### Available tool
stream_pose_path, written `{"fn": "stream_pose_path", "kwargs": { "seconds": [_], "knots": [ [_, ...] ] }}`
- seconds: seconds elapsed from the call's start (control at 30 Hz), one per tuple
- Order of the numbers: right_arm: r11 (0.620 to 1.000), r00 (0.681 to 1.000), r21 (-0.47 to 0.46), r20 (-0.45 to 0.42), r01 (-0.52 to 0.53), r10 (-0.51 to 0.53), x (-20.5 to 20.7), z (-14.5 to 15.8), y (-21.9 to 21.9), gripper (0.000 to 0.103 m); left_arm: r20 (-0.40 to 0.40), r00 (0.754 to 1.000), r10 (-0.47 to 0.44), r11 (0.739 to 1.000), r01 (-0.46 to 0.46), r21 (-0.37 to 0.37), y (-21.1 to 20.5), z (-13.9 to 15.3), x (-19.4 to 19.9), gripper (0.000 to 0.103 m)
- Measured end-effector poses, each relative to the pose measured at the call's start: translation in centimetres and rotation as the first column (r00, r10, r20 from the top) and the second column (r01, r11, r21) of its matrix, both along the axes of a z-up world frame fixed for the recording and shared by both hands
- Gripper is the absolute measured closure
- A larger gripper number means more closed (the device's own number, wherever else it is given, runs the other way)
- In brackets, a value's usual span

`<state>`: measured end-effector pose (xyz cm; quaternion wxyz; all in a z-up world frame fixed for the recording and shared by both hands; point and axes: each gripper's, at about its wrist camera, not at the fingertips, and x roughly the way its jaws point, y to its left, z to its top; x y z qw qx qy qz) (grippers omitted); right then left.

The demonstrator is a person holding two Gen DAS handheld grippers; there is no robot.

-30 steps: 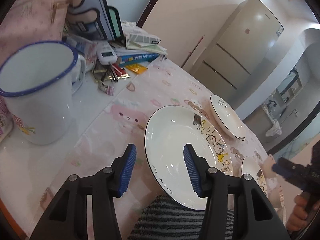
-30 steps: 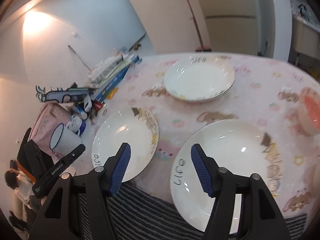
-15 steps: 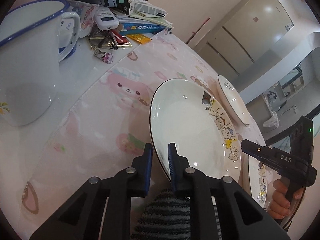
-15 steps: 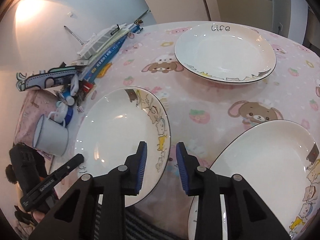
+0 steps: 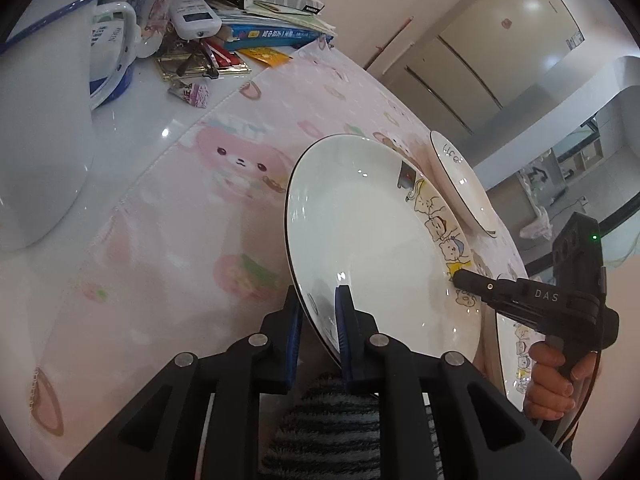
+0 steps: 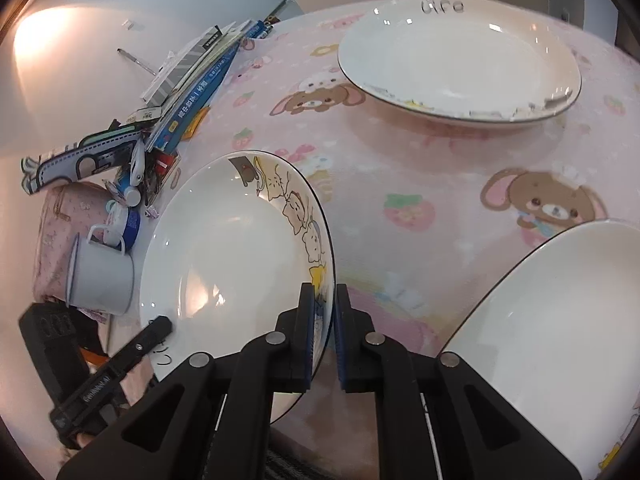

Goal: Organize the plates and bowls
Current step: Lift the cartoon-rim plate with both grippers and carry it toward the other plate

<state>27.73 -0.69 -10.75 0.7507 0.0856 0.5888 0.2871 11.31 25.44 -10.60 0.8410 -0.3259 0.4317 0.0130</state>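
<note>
A white plate with cartoon animals (image 5: 368, 232) lies on the pink tablecloth (image 5: 168, 240) between both grippers. My left gripper (image 5: 318, 296) is shut on its near left rim, one blue pad under the rim and one on top. The right gripper (image 6: 323, 290) is closing down on the plate's (image 6: 232, 248) opposite rim, pads against both faces by the cartoon band. Each gripper shows in the other view: the right gripper (image 5: 460, 276) at the plate's right edge, the left gripper (image 6: 160, 324) at the lettered edge. I cannot tell whether the plate is off the cloth.
A second white plate (image 6: 460, 52) sits at the far side and a third plate (image 6: 560, 320) near right. A blue-rimmed enamel mug (image 5: 40, 140), a remote (image 5: 194, 16) and stacked books (image 5: 272, 36) crowd the left. A hand (image 5: 552, 380) holds the right gripper.
Both grippers came down from open above the plates and shut on opposite rims of the cartoon plate. The right one swung left from the near right plate to this one.
</note>
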Motion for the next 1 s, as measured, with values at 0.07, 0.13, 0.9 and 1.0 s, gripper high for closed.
{"fn": "stream_pose_path", "kwargs": {
  "seconds": [0.07,0.13,0.9,1.0],
  "knots": [
    [1.000,1.000,-0.002,-0.005,-0.015,0.015,0.2,-0.1,0.2,0.093,-0.002,1.000,0.000,1.000,0.000,0.011,-0.2,0.1,0.0,0.086],
    [1.000,1.000,-0.005,0.005,-0.030,0.030,0.1,0.0,0.3,0.092,-0.006,1.000,-0.006,0.999,0.006,0.039,-0.6,0.3,0.1,0.086],
    [0.997,0.984,0.059,0.175,-0.043,0.032,-3.4,7.6,-2.1,0.091,0.083,0.996,0.008,0.983,-0.023,0.185,-3.4,7.2,-1.8,0.085],
    [0.998,0.980,0.055,0.200,-0.026,0.014,-4.1,9.5,-3.4,0.091,0.112,0.994,-0.009,0.980,-0.013,0.197,-4.8,9.2,-2.1,0.085]
  ]
}}
